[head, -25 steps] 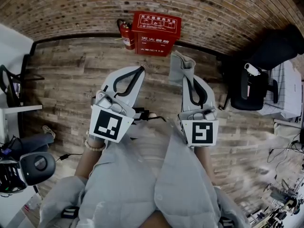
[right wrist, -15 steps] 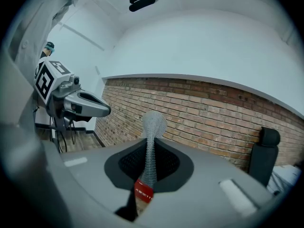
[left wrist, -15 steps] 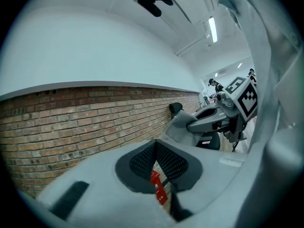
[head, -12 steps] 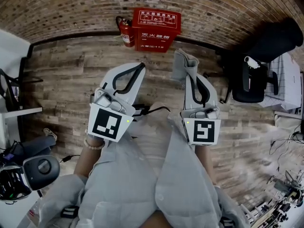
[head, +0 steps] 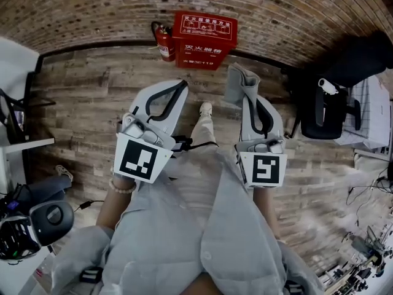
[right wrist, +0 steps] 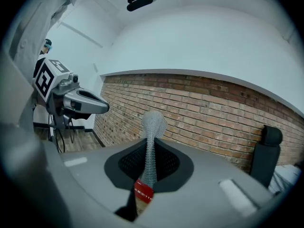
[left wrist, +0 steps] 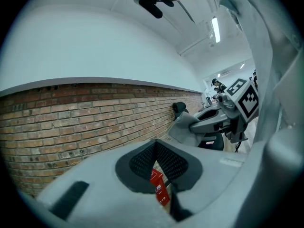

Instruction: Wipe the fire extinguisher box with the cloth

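Ideally, the right gripper (head: 248, 103), jaws clamped on the cloth (head: 238, 82), should press it flat against the box (head: 204, 40) by the brick wall (head: 276, 17) ahead, with the left gripper (head: 178, 90), jaws closed empty, held aside.

A black office chair (head: 334, 121) stands on the wood floor (head: 80, 97) by a brick wall (head: 92, 11).

Fire extinguisher box (head: 203, 40): white Chinese characters, "119".
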Motion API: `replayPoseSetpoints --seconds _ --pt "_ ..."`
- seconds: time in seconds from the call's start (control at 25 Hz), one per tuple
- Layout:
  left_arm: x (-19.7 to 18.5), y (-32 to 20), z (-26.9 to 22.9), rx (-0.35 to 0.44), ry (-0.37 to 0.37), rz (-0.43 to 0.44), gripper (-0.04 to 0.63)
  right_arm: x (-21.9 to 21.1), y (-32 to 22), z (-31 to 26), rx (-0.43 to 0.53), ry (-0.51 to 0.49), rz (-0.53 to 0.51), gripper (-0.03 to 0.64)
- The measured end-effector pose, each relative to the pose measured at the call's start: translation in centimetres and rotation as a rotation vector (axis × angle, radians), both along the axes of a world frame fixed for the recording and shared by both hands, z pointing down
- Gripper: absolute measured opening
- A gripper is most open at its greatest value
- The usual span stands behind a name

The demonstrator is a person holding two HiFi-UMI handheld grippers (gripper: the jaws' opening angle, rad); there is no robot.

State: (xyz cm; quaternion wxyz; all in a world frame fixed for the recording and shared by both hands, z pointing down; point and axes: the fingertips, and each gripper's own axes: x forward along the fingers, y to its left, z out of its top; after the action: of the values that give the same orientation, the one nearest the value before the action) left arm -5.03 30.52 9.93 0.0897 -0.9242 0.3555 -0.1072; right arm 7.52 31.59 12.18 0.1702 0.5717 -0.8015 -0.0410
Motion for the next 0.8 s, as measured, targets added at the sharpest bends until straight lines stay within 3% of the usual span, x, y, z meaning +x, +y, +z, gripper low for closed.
replayPoseSetpoints --seconds 0.6,0.8 --pt "4.3 -12.6 1.1 -0.034 -0.029 -0.073 -0.002 3.4 -14.4 1.5 -0.018 -0.036 -0.125 0.026" --pt "6.1 -16.7 2.1 -0.07 -0.03 -0.122 -0.002 4.8 -18.8 2.5 -0.036 0.005 -0.183 0.026"
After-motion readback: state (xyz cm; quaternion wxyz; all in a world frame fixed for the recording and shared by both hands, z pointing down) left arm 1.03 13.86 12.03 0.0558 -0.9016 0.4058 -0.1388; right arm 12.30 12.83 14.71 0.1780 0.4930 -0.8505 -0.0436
